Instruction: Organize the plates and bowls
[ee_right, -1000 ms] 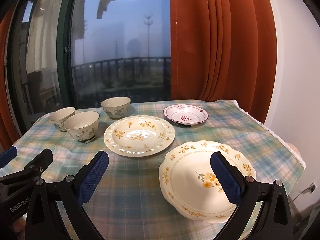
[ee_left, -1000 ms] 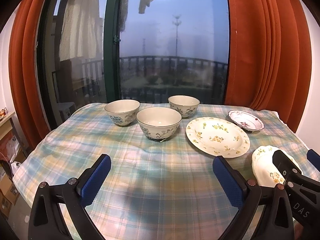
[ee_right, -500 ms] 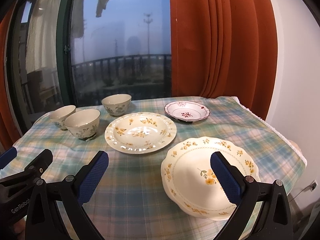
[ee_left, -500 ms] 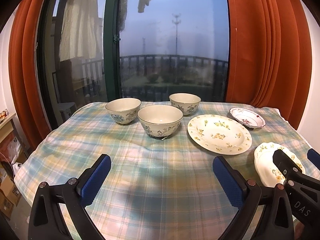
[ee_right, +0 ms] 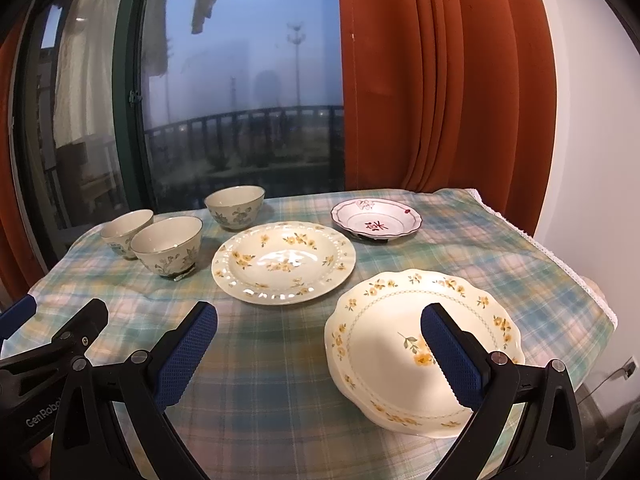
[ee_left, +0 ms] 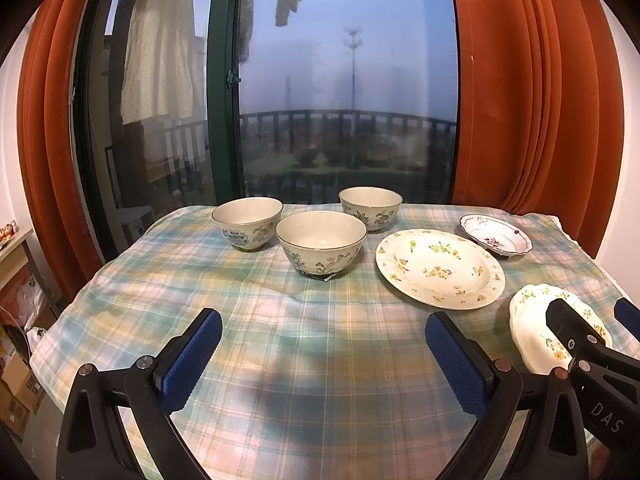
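Both blue-padded black grippers, left [ee_left: 320,354] and right [ee_right: 318,344], gaped empty above the plaid tablecloth [ee_left: 320,360]; cream yellow-flowered scalloped plate [ee_right: 400,344] lay at four o'clock.

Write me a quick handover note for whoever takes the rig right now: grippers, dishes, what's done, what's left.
Left gripper open, empty, above the tablecloth.
Right gripper open, empty, over the near yellow-flower plate.
Three bowls grouped far left, apart.
Round yellow-flower plate centre; red-flower dish behind it.
Nothing stacked yet; all bowls and plates left.
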Demonstrator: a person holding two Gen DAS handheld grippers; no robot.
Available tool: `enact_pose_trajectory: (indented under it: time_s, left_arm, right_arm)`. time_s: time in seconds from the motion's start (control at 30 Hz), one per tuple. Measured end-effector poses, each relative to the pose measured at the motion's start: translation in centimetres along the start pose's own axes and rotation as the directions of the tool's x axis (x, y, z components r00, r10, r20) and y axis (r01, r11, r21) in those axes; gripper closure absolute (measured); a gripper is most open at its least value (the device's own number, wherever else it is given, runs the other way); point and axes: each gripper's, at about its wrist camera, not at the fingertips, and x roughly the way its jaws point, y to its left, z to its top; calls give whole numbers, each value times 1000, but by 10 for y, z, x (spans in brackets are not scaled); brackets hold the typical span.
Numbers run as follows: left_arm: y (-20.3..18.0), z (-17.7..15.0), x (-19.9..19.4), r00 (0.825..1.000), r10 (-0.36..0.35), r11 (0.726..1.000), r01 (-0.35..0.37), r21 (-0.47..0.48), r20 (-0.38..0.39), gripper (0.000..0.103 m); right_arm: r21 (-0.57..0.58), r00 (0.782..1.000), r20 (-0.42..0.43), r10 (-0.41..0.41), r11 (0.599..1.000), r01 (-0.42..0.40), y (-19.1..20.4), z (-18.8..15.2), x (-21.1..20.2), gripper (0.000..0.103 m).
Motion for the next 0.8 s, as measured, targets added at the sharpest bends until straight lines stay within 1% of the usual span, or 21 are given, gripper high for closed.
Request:
enact_pose_trajectory:
  time_s: [0.6,0.8]
  left_arm:
    - [-5,1,-3,1000,7,1000,-6,15,-7,1]
    - [-6,0,-3,1000,6,1000,-6,17,-9,1]
  right_arm:
    - [-3,1000,-1,1,1000,-1,-3,-3,-4,0]
    - [-1,1000,-15,6,1000,-6,-4,-3,-3,0]
